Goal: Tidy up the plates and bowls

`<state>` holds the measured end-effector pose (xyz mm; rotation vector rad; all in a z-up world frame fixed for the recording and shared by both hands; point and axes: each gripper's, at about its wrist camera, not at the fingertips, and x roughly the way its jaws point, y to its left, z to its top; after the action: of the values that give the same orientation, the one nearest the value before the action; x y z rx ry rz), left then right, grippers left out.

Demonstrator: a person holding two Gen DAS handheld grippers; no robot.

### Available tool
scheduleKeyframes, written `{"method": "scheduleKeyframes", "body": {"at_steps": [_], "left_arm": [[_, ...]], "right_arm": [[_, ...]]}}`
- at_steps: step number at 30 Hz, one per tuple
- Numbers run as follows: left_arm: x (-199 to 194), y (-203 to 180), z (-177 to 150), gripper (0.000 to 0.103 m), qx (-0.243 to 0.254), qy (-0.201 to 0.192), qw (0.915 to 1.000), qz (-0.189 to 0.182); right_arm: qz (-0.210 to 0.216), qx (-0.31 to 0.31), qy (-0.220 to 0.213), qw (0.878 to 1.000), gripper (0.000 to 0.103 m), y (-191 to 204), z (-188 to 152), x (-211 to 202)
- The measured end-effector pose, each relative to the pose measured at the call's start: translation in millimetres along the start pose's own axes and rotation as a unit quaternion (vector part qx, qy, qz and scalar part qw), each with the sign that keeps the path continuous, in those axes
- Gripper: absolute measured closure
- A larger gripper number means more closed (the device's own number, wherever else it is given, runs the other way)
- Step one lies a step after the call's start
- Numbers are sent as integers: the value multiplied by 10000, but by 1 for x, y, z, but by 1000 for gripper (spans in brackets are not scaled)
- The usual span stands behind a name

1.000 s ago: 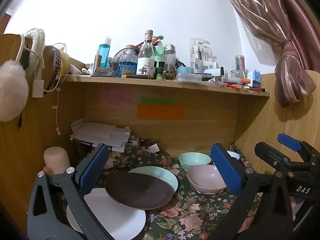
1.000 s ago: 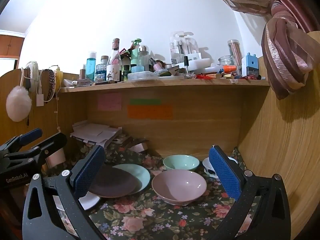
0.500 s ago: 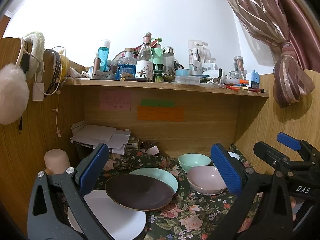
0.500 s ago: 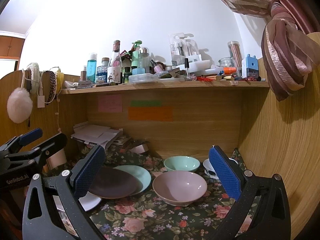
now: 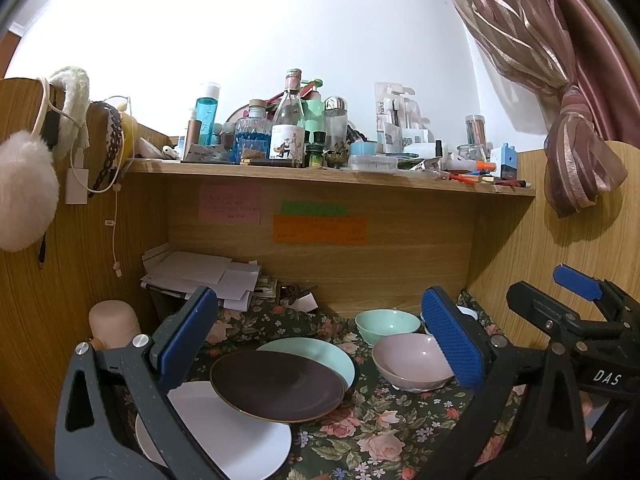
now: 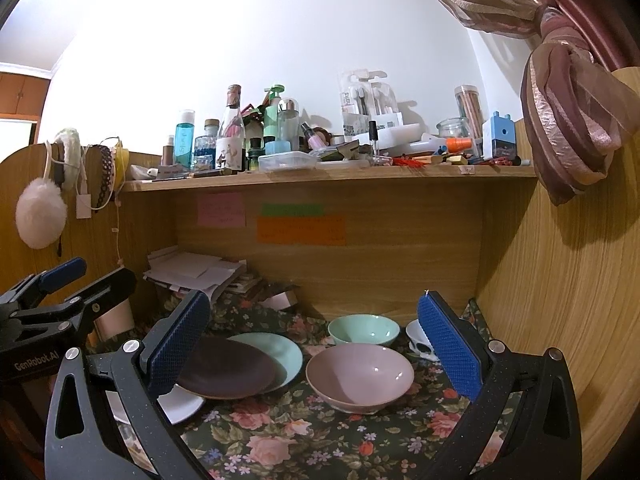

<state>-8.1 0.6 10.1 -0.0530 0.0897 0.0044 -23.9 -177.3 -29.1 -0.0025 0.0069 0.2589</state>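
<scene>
Left cam: left gripper (image 5: 320,340) spread wide, nothing between pads, hovering over brown plate (image 5: 276,386). Brown plate resting on mint plate (image 5: 320,354) behind and white plate (image 5: 224,436) in front, overlapping both. Right gripper (image 5: 560,292) poking in from right edge, only one blue pad visible here. Beige jar (image 5: 114,322) clear at left wall.

Right cam: right gripper (image 6: 316,344) also spread wide, holding nothing, above pink bowl (image 6: 360,376). Mint bowl (image 6: 363,329) just behind pink bowl, apart from it. Small white dish (image 6: 418,340) w/ dark marks at back right, half behind right pad; in left cam just a sliver. Left gripper (image 6: 64,280) entering from left, covering most of beige jar (image 6: 116,318). White plate (image 6: 180,402) mostly hidden under brown plate (image 6: 224,368) and left pad; mint plate (image 6: 280,354) peeking out beyond.

All dishes on floral cloth (image 6: 320,440) inside wooden nook. Paper stack (image 5: 200,276) back left. Sticky notes (image 5: 320,228) on back panel, writing unreadable. Shelf (image 5: 320,176) above crammed w/ bottles (image 5: 288,124), jars, pens. Fluffy earmuffs (image 5: 24,188) and cords hung on left panel. Curtain (image 5: 580,152) tied top right.

Front edges of white plate and cloth cut off by gripper frames. Small clutter behind plates too dark to ID.
</scene>
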Motion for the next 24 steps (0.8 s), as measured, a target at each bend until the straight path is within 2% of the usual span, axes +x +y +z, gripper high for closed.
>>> {"method": "scheduleKeyframes", "body": {"at_steps": [24], "left_arm": [[-2, -3, 0, 0, 30, -35, 10000, -37]], "right_arm": [[3, -17, -72, 10000, 0, -1, 2, -2]]}}
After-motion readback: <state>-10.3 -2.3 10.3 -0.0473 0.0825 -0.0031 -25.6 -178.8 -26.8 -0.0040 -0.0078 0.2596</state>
